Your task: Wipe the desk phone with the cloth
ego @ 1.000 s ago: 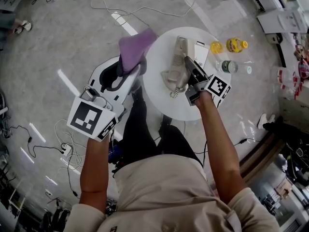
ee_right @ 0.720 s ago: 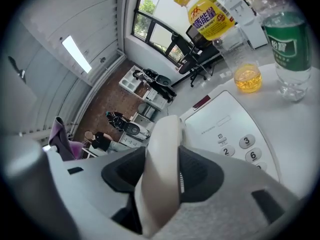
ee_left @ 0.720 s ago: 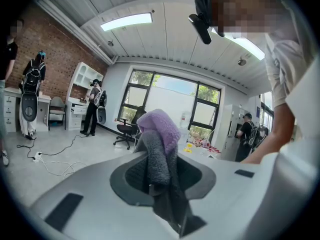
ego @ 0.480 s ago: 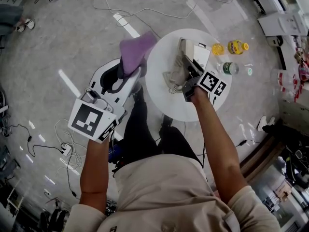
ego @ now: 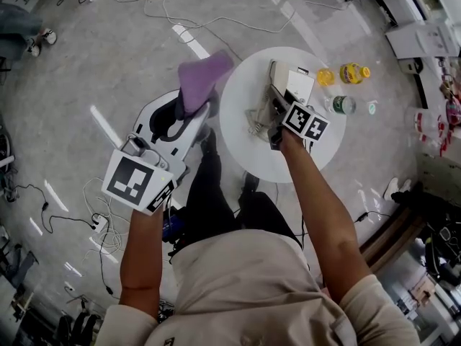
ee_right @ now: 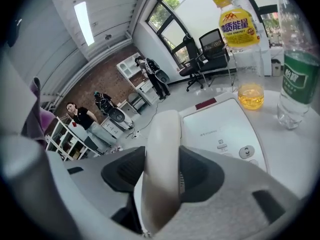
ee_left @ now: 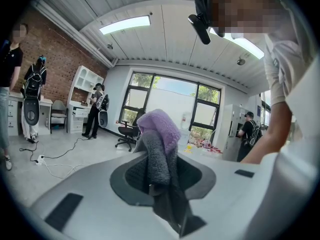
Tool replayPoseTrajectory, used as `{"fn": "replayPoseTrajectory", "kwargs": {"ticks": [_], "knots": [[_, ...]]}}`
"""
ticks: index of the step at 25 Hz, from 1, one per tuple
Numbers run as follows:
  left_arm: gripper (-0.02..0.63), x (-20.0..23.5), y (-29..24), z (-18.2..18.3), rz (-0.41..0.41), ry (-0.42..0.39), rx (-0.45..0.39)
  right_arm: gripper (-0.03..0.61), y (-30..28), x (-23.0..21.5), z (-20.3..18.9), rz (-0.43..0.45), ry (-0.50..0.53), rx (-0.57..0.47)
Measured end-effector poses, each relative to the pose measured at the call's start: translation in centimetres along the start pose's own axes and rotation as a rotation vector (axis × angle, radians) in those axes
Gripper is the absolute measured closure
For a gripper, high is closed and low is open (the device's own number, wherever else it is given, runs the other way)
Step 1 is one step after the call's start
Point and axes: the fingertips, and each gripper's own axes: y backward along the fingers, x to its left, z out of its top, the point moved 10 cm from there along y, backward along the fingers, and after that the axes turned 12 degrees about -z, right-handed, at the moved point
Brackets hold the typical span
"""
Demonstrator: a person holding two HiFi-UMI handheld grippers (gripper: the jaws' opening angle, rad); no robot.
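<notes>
A purple cloth (ego: 204, 78) hangs off the table's left side, with my left gripper (ego: 189, 107) shut on it. In the left gripper view the cloth (ee_left: 160, 134) stands up between the jaws of my left gripper (ee_left: 157, 184). On the round white table (ego: 241, 150) lies the white desk phone (ego: 295, 83). My right gripper (ego: 272, 105) is shut on the phone's beige handset (ego: 261, 110), low over the phone's left side. In the right gripper view my right gripper (ee_right: 160, 179) pinches the handset (ee_right: 162, 149) beside the phone base (ee_right: 225, 129) with its buttons.
A yellow-labelled bottle (ee_right: 239, 44) and a green-labelled clear bottle (ee_right: 297, 79) stand just beyond the phone, to its right (ego: 353, 71). Cables trail over the floor (ego: 180, 13). People, chairs and shelves stand further off in the room.
My right gripper has come down and turned with the handset, closer to the phone base. The left gripper and the cloth have stayed where they were.
</notes>
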Motion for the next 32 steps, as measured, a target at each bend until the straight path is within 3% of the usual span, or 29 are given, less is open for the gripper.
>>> {"fn": "replayPoseTrajectory", "kwargs": {"ticks": [11, 17, 32], "knots": [[0.517, -1.2, 1.0, 1.3, 0.022, -0.017, -0.007, 0.362, -0.2, 1.2, 0.3, -0.138, 0.159, 0.04], [0.517, -2.3, 1.5, 1.9, 0.027, -0.024, -0.007, 0.362, -0.2, 2.1, 0.2, -0.231, 0.175, 0.048], [0.517, -4.4, 3.7, 5.6, 0.045, -0.082, -0.043, 0.345, 5.1, 3.6, 4.9, -0.131, 0.17, -0.056]]}}
